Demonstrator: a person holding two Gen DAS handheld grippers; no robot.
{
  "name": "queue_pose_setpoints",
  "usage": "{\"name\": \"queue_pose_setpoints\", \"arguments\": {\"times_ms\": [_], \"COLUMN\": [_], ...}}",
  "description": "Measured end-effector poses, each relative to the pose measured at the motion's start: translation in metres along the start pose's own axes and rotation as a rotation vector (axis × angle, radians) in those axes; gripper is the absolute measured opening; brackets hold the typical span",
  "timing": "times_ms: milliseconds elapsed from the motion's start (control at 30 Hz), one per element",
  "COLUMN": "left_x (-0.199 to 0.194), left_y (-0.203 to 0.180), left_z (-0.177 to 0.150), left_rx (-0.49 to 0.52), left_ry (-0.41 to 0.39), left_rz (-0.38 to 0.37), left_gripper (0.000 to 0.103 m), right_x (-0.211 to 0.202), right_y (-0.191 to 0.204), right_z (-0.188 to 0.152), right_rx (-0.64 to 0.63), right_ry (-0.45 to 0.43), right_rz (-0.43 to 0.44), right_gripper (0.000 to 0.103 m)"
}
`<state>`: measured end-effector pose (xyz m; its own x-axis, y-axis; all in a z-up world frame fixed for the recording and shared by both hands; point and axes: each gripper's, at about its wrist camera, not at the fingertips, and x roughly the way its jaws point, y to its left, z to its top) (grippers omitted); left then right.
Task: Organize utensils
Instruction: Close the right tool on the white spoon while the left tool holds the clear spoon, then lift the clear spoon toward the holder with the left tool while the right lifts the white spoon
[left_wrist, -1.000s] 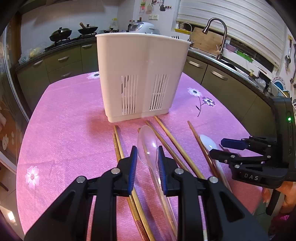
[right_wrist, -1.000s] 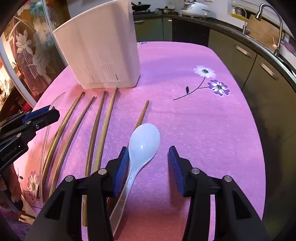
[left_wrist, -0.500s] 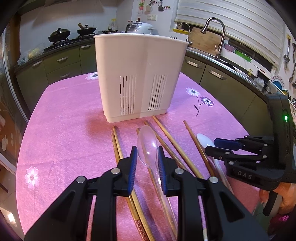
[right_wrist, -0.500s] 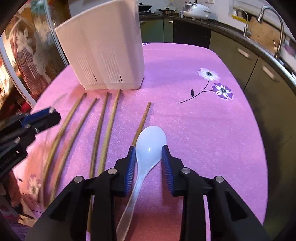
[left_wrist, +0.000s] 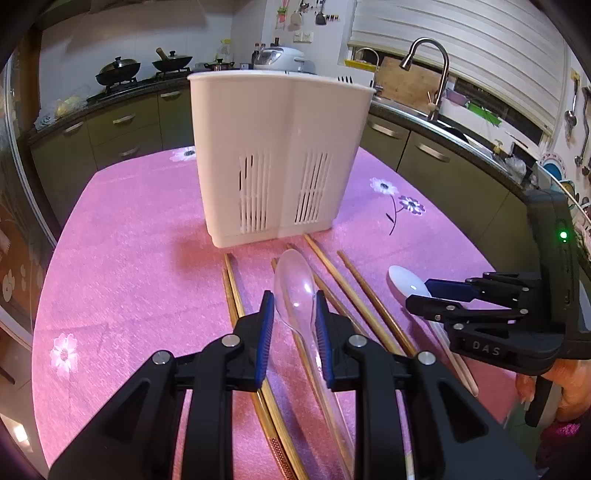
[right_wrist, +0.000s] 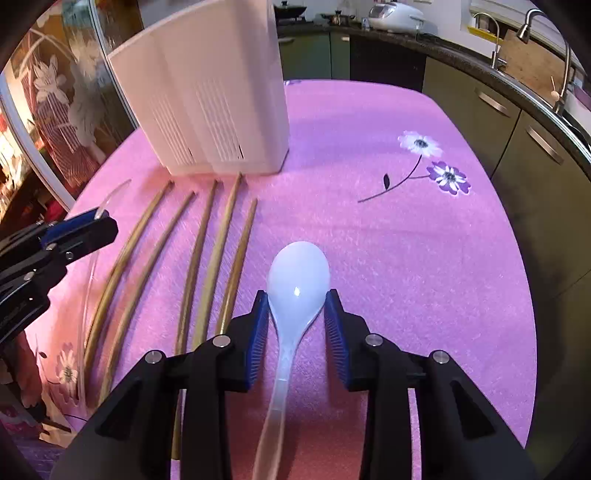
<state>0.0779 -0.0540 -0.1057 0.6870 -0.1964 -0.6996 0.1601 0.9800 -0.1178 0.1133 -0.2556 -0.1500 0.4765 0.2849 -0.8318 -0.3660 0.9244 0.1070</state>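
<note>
Left gripper (left_wrist: 293, 319): its blue-padded fingers are clamped on the clear plastic spoon (left_wrist: 295, 291) at the neck, just behind the bowl; the bowl looks raised off the pink cloth.
Right gripper (right_wrist: 297, 321): fingers closing on the white, glossy plastic spoon (right_wrist: 298, 275), pads at the bowl's rear shoulders and seemingly touching.
Where the spoons are: both over the pink, flower-printed surface (right_wrist: 406, 258), short of the tall white slotted utensil holder (left_wrist: 277, 155).
Handling: both spoons look light, stiff and slick. The rounded bowl could squirt forward out of a squeeze, so the narrow neck seems the safer hold, and the white spoon's grip sits a touch far forward.
Long handles: they trail back under the grippers, so the spoons may tip when lifted.
Around: bamboo chopsticks (right_wrist: 207, 266) lie in loose rows between the two spoons, ends near the holder's base.
In the way: the nearest chopstick lies just beside the white spoon's handle; the holder's high rim needs clearing.
</note>
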Motion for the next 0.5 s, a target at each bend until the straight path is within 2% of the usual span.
{"name": "queue_pose_setpoints", "arguments": {"times_ms": [300, 500], "left_x": [-0.015, -0.034], "left_y": [0.000, 0.001], "left_z": [0.011, 0.025], "left_rx": [0.005, 0.008], "left_ry": [-0.044, -0.086], "left_rz": [-0.001, -0.009], "left_gripper": [0.021, 0.021], "right_x": [-0.040, -0.070], "right_y": [0.007, 0.006], "right_z": [0.012, 0.015], "right_rx": [0.010, 0.014], "right_ry": [-0.181, -0.256], "right_rz": [0.061, 0.094], "right_gripper": [0.031, 0.031]}}
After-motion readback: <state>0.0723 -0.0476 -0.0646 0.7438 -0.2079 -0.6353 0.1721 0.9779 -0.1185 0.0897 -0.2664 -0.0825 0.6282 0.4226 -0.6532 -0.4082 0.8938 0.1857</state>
